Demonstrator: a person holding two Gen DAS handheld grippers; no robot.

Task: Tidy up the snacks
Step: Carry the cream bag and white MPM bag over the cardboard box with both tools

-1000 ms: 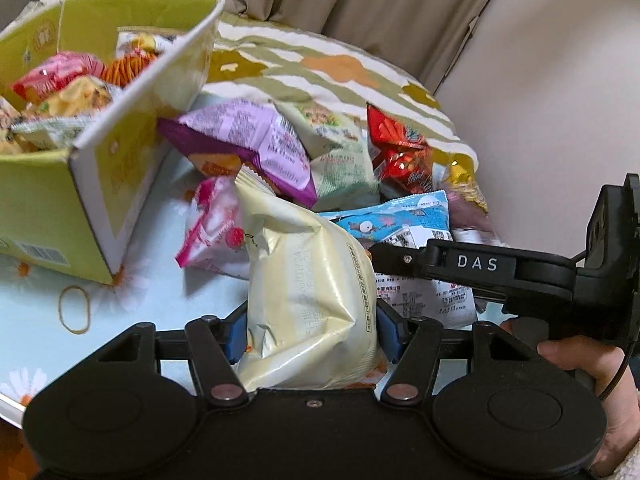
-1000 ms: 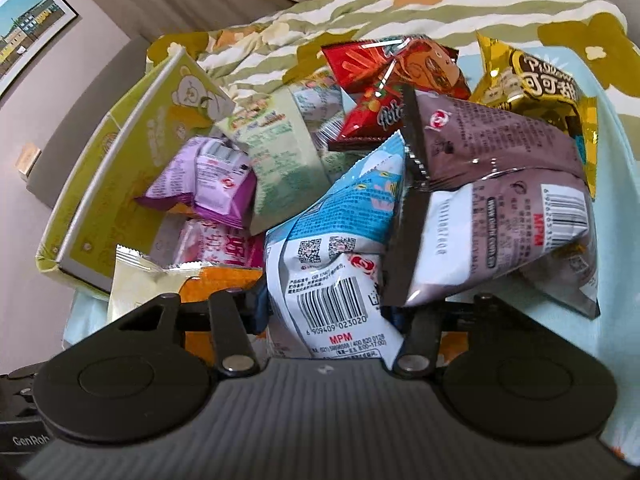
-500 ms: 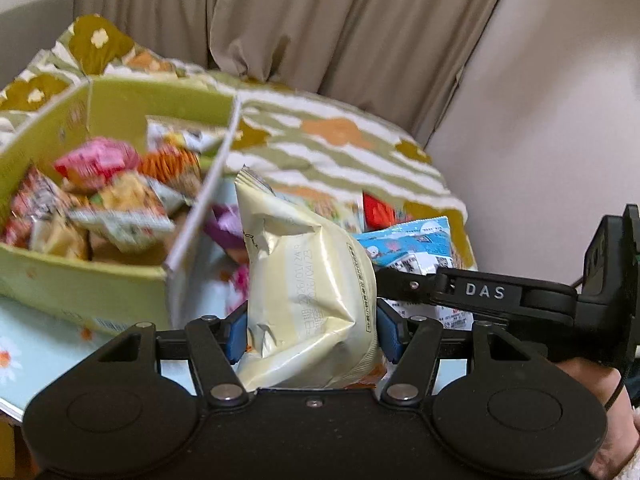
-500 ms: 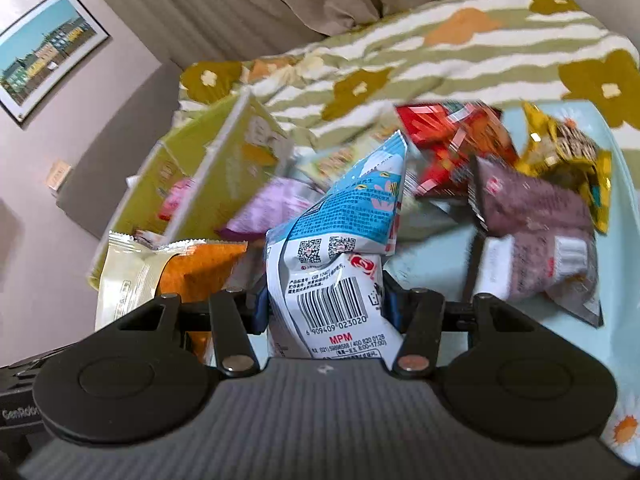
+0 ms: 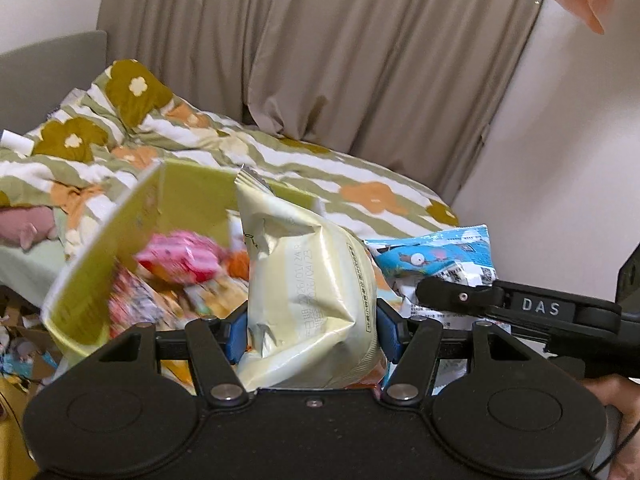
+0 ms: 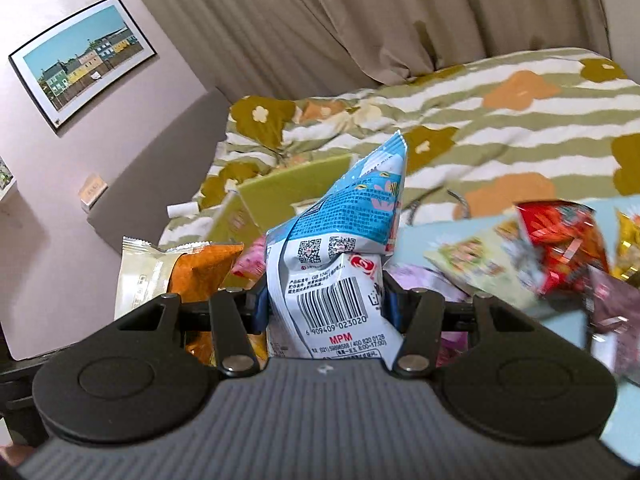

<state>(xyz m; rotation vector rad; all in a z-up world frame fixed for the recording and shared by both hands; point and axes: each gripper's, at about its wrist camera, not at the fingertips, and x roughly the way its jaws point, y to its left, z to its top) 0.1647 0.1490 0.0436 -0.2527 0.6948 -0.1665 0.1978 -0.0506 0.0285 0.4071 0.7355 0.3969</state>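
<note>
My left gripper (image 5: 312,326) is shut on a pale yellow snack bag (image 5: 308,284) and holds it in the air in front of the green cardboard box (image 5: 92,280), which holds several snack packs. My right gripper (image 6: 326,306) is shut on a blue and white snack bag (image 6: 340,280), also held up. That blue bag (image 5: 436,256) shows at the right of the left wrist view. The yellow bag (image 6: 160,272) shows at the left of the right wrist view. The green box (image 6: 276,196) lies beyond both bags.
Loose snack bags, one red (image 6: 560,244), one pale green (image 6: 476,260), lie on the light blue table (image 6: 416,240) at right. A bed with a green flowered cover (image 5: 280,160) lies behind, with curtains (image 5: 320,52) and a wall beyond.
Both grippers have lifted their bags off the table and moved left toward the green box. The snack pile has dropped away to the right.
</note>
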